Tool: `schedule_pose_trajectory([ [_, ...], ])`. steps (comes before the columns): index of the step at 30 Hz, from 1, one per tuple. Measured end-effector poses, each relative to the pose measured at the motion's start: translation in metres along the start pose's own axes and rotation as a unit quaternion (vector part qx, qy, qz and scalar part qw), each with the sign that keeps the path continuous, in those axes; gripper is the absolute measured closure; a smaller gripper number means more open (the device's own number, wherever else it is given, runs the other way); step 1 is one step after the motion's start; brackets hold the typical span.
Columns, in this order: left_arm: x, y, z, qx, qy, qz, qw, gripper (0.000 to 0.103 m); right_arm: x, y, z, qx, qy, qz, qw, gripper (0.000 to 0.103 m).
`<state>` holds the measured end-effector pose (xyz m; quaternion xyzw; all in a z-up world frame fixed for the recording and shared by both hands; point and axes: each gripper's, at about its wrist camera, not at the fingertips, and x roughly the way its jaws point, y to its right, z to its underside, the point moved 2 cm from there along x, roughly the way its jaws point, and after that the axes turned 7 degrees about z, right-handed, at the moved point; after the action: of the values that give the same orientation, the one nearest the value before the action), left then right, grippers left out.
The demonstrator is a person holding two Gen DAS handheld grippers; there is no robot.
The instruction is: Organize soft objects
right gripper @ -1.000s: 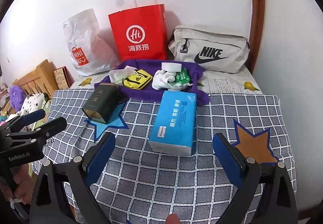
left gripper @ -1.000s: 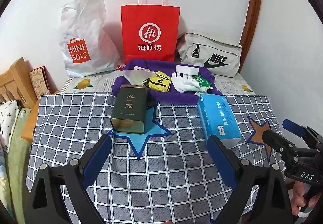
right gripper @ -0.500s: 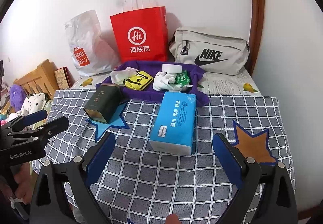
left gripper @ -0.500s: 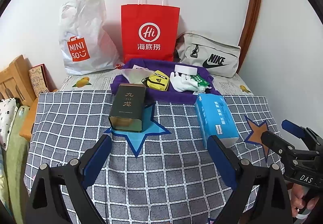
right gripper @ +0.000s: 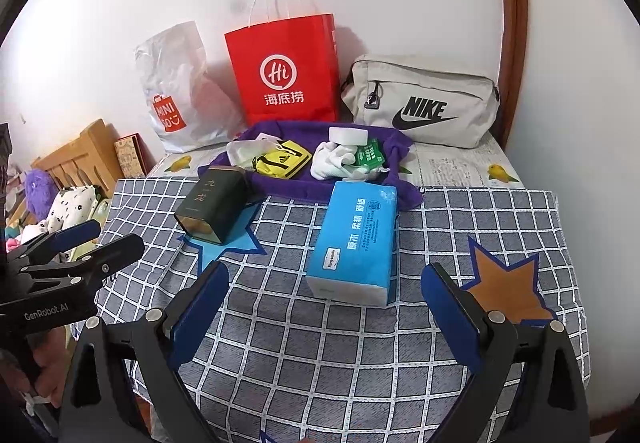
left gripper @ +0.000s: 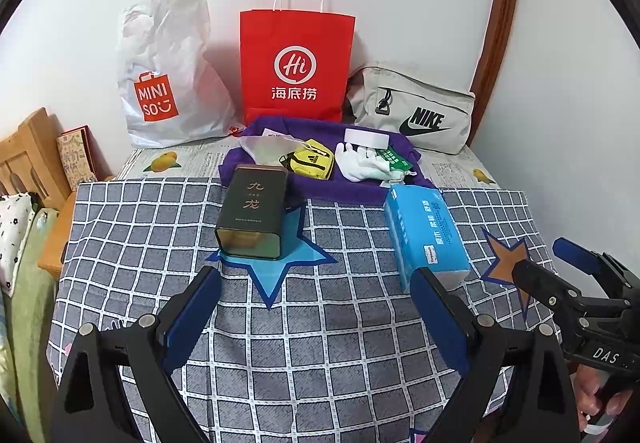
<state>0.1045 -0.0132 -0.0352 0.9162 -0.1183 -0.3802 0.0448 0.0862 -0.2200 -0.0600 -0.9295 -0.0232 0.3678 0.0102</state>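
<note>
Both tongs were held wide apart and empty above the near edge of the worktop covered with a grey checked cloth [left gripper: 132, 243]: the left tongs [left gripper: 316, 307] over the cloth in front of a dark green rectangular tea tin [left gripper: 253, 212], the right tongs [right gripper: 325, 307] just in front of a blue soft pack of tissues [right gripper: 354, 239]. The tin was seen lying on its side on a light blue star patch [left gripper: 280, 263], its far end touching a purple towel [left gripper: 320, 187] spread at the back of the cloth. The tissue pack lay flat right of the tin, well apart from it, far end against the towel edge. On the towel were seen a clear plastic bag [left gripper: 262, 147], a small yellow pouch [left gripper: 312, 163], a white glove [left gripper: 360, 163], a green packet [left gripper: 394, 159] and a white rectangular block [left gripper: 367, 139]. Against the wall behind were stood a white plastic shopping bag [left gripper: 168, 71], a red paper bag with white handles [left gripper: 296, 63] and a beige fabric waist bag [left gripper: 416, 107]. An orange star patch [right gripper: 504, 283] was noted by the right finger of the right tongs.
</note>
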Motion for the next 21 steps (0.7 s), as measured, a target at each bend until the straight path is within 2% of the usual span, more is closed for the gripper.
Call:
schedule_pose_trajectory([
  [21,-0.003,0.0029,-0.0003,0.0,0.002,-0.002,1.0,0.008,-0.0011,-0.0015,0.0023,0.0,-0.001,-0.006,1.0,0.007],
])
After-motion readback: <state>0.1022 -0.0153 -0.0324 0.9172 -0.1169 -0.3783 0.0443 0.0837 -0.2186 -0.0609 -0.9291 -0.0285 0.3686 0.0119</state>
